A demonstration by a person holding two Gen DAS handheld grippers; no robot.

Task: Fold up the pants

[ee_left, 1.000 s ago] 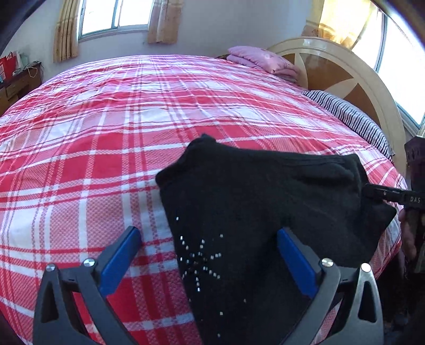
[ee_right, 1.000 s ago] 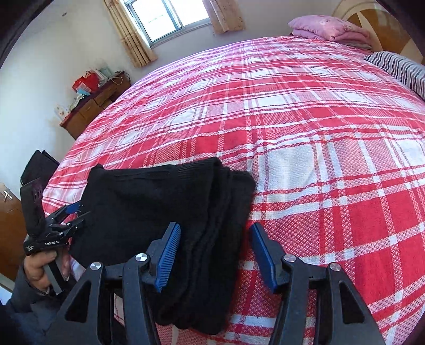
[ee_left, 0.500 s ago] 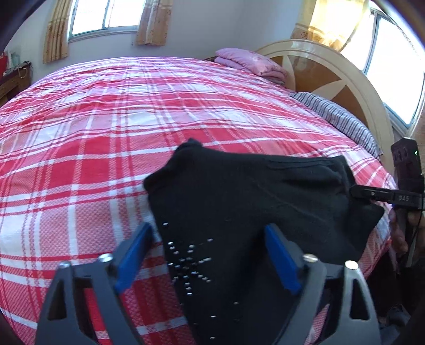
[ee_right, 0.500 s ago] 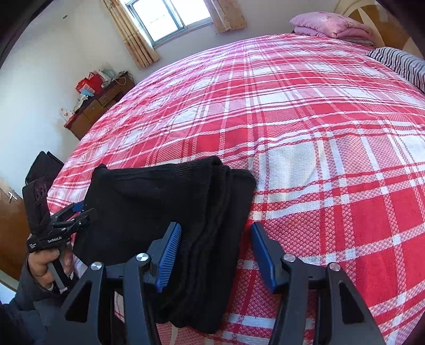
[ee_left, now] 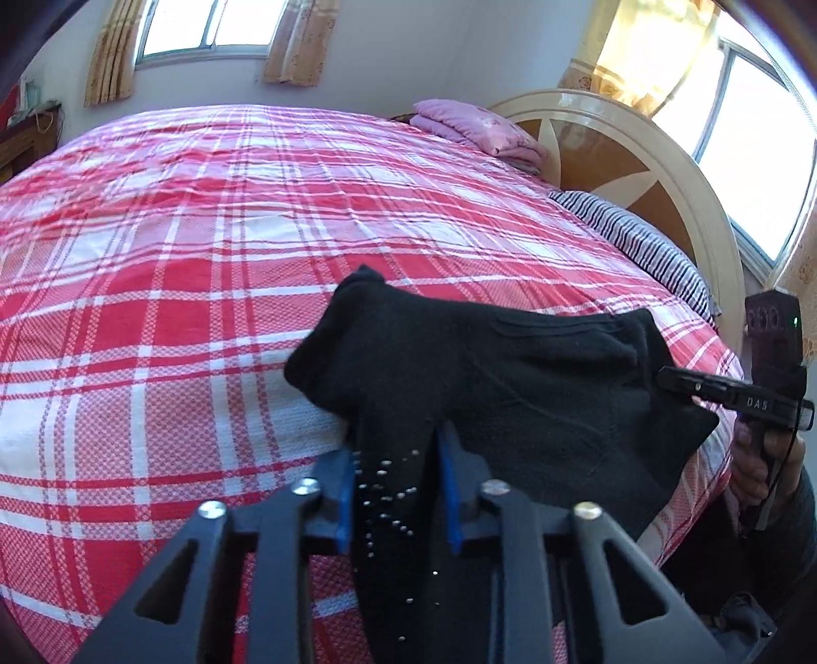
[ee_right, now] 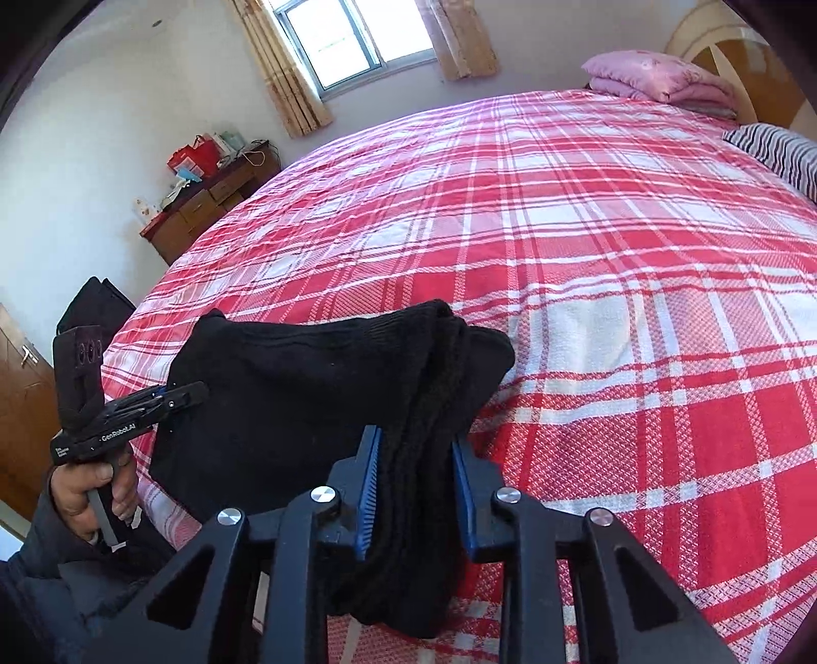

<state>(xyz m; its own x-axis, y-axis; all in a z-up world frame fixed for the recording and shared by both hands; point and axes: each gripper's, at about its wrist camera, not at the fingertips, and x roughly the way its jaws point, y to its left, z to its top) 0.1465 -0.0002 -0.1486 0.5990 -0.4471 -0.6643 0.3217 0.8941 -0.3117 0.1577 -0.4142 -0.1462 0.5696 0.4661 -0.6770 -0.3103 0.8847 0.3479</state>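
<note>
Across nearly the whole of both frames, a bed (ee_left: 204,255) covered in a red-and-white plaid spread is seen, with a curved wooden headboard (ee_left: 638,153) at the upper right of the left wrist view. A wooden dresser (ee_right: 204,204) cluttered with red bags is set against the wall at the upper left of the right wrist view, below a curtained window (ee_right: 352,41). A striped pillow (ee_left: 638,245) is laid beside the headboard, and a folded pink blanket (ee_left: 475,127) is stacked near the top centre of the left wrist view.

At the lower centre of both frames, black pants (ee_left: 510,368) are shown folded into a thick bundle on the near edge of the bed. A cluster of small silver studs is visible on the fabric at the bottom centre of the left wrist view.

The left gripper (ee_left: 395,490) is pictured with its blue-padded fingers (ee_left: 344,500) closed onto the studded end of the pants; the same tool is seen at the lower left of the right wrist view, held in a hand (ee_right: 92,490). The right gripper (ee_right: 416,485) is likewise clamped, its blue pads (ee_right: 370,485) pressed against the stacked, ribbed folds at the other end of the bundle. Its dark tip is seen touching the fabric at the right edge of the left wrist view.
</note>
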